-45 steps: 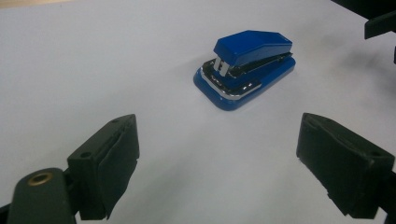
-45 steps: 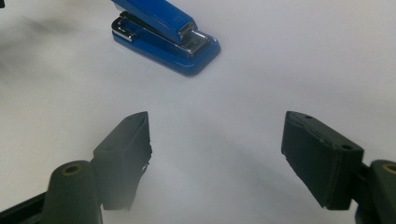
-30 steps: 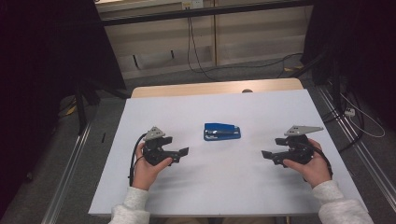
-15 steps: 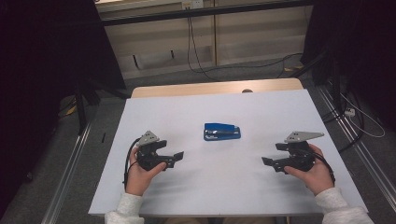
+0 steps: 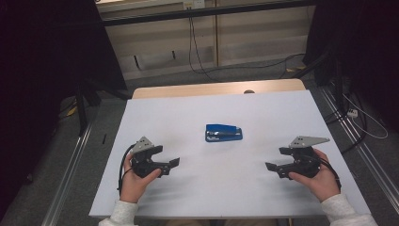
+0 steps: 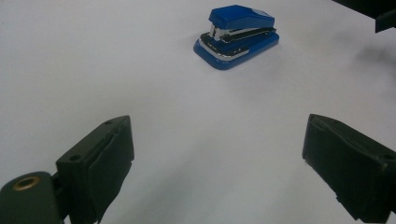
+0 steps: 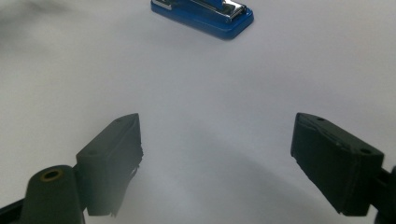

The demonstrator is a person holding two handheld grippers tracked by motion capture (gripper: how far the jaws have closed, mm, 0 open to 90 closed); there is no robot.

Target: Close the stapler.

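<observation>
Both the left gripper [image 5: 173,163] and right gripper [image 5: 270,167] are sitting with jaws released; the stapler [image 5: 224,133] on the bench [image 5: 282,113] is looking rigid, smooth, best pinched across its long sides

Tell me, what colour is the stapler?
The stapler is blue, with shiny silver metal between its top and base. The left gripper view shows it best.

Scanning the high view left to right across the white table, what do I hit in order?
Left gripper held in the person's left hand → blue stapler at mid-table → right gripper held in the right hand. Both sets of jaws stand open, each pointing inward.
</observation>
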